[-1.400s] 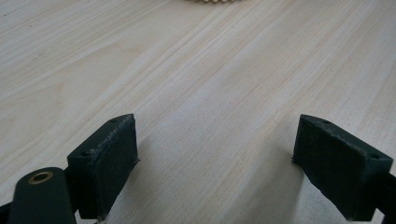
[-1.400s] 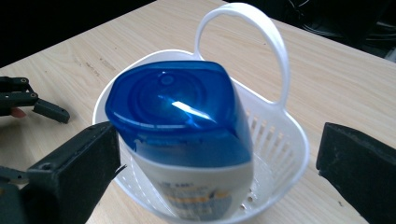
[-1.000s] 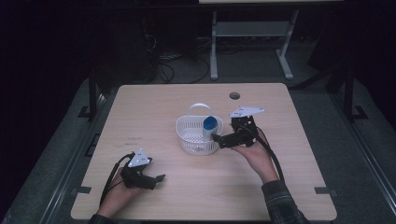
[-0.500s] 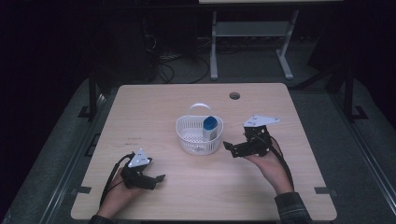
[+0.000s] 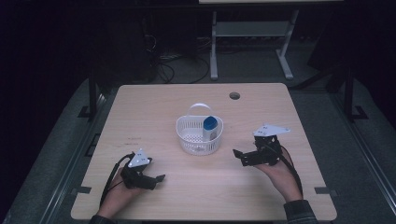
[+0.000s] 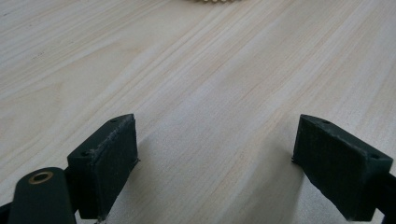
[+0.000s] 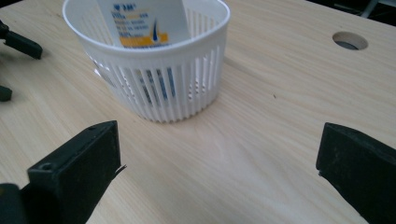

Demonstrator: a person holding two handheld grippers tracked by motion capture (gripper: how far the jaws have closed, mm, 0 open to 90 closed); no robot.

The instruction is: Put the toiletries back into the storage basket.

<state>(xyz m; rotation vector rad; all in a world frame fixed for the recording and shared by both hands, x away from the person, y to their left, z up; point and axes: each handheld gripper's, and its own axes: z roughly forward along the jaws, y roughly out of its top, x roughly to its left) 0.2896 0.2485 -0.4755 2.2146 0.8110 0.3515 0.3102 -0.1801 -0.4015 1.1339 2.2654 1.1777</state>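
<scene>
Left tool (image 5: 159, 178) rests released at the desk's (image 5: 154, 102) 7 o'clock, idle and empty. The basket (image 5: 199, 137) sits mid-desk with the tube (image 5: 209, 126) leaning upright inside, apparently delivered. Right tool (image 5: 237, 155), at 4 o'clock, gapes empty, clear of the basket.
</scene>
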